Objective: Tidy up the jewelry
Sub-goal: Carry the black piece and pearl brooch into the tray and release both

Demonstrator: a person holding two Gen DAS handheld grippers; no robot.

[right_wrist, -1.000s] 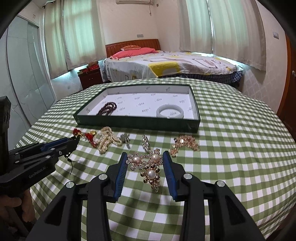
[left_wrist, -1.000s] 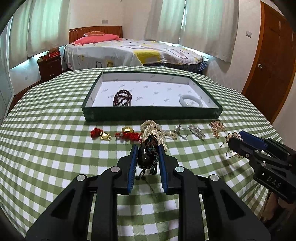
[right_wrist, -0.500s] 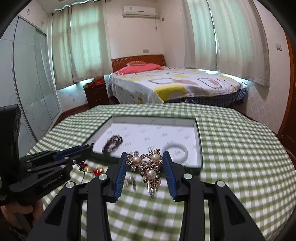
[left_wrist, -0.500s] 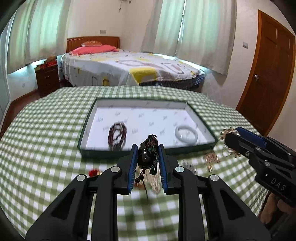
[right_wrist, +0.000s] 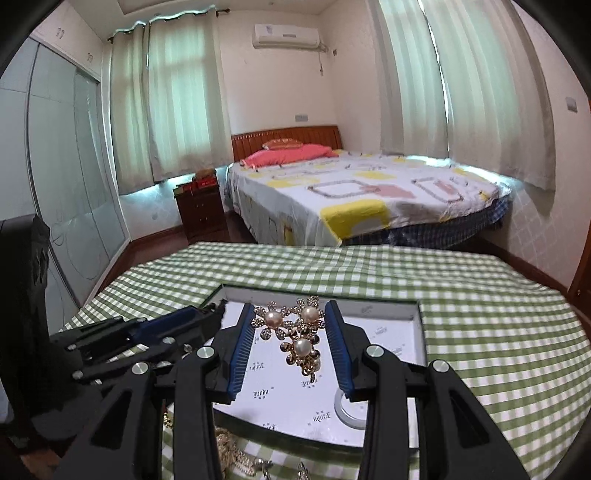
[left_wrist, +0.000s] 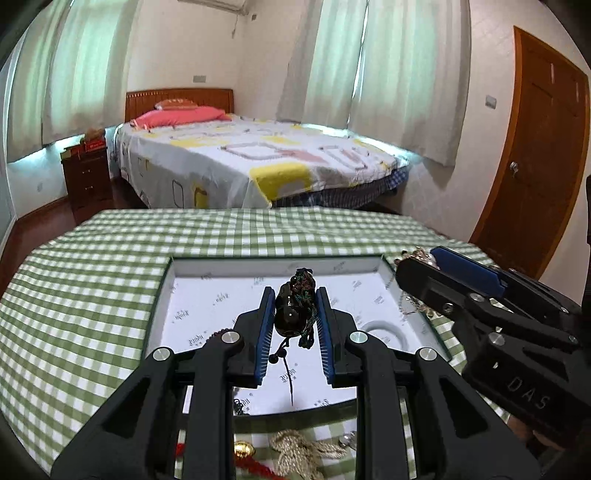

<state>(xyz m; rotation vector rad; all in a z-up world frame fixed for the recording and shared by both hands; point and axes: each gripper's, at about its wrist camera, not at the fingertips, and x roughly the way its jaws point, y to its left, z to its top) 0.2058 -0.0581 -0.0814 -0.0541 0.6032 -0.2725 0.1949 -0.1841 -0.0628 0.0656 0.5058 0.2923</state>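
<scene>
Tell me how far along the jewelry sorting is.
Done: a white bangle lies in the green tray. In hand: the left gripper holds a dark beaded piece, the right gripper a pearl brooch, both over the tray. Left: a gold rope chain and red cord on the tablecloth.

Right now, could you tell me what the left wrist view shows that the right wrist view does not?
Only the left wrist view shows the dark beaded charm clamped in the left tongs, the wooden door, and the red and gold trinkets on the cloth in front of the tray.

Only the right wrist view shows the pearl flower brooch face-on in the right tongs, plus the air conditioner.

Both show the green-rimmed tray with the pale bangle, the checked tablecloth and the bed.
</scene>
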